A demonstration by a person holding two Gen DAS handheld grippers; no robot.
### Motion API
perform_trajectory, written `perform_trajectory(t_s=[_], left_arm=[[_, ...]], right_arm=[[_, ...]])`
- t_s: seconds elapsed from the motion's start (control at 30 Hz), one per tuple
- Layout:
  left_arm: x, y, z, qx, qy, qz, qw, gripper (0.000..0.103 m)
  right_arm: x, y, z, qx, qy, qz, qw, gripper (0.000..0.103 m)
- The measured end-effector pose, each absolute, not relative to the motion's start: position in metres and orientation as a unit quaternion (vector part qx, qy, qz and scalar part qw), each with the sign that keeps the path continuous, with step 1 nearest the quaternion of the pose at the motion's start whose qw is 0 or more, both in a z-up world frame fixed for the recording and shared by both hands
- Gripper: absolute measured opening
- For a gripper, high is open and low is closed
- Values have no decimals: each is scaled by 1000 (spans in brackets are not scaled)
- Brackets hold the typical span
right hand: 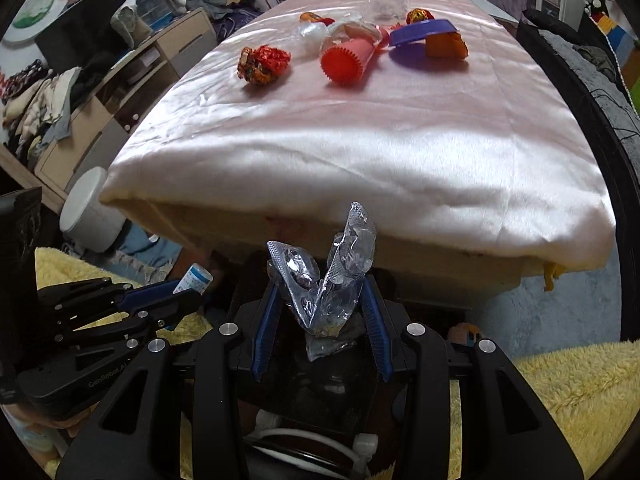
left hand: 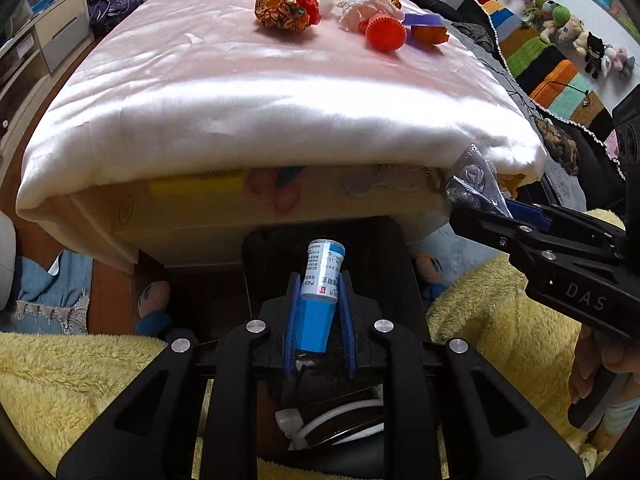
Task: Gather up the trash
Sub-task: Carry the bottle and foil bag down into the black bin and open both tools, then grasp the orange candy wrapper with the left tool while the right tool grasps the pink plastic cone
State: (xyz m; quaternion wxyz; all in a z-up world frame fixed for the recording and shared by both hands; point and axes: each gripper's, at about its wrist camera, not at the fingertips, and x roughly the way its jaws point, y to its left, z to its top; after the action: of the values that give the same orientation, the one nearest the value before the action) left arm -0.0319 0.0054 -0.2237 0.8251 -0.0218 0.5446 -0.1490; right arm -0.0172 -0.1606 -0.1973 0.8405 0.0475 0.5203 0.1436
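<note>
Trash in both grippers, which was why I had them low off foot of bed, over dark bin (left hand: 276, 256) on floor, ready to drop I guess. Left gripper (left hand: 320, 300) squeezed tight on small eye-drop bottle (left hand: 323, 276), blue cap end down between pads, label end poking out. Right gripper (right hand: 320, 308) pinched crumpled pill blister pack (right hand: 324, 280), jaws partway closed on it. Both tools tilted steeply down, side by side. More junk sat on pink bedspread (left hand: 224, 92): foil wrappers (left hand: 280, 10), orange spiky roller (left hand: 386, 34), purple lid (right hand: 424, 32).

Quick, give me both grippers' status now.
Left gripper: shut on the small blue-capped bottle.
Right gripper: shut on the crumpled blister pack.
</note>
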Motion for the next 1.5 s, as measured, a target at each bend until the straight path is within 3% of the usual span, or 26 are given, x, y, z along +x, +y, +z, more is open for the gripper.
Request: perform_trajectory(t_s=[0.33,0.67,0.73,0.87,1.03,1.13,1.33,1.4,1.5], left_arm=[[-43,1,-239,-21,562,-159,812,18],[-40,-1,-245,-26,579,-164,799,21],[-40,0,-245,-27,577,-161,800,35],[-39,0,-243,-18,573,-152,805,44],[-38,3,-234,-7,561,-141,816,66],[-36,3,-227,0,553,-140,822,75],[-30,5,-209,6,539,-142,830,90],[-26,7,-200,3,532,-140,835,93],[-18,12,-188,-2,519,-134,844,94]], right_arm=[[-22,-155,-232,55,564,151,810,42],[-19,-159,-231,74,567,148,807,47],[-17,-159,-230,73,567,144,808,51],[-16,-160,-227,71,563,138,812,60],[-14,-163,-216,67,547,124,825,79],[-13,-167,-205,65,533,110,836,89],[-8,-184,-180,85,501,101,855,90],[-5,-189,-172,87,492,94,861,96],[1,-198,-160,93,478,87,869,96]])
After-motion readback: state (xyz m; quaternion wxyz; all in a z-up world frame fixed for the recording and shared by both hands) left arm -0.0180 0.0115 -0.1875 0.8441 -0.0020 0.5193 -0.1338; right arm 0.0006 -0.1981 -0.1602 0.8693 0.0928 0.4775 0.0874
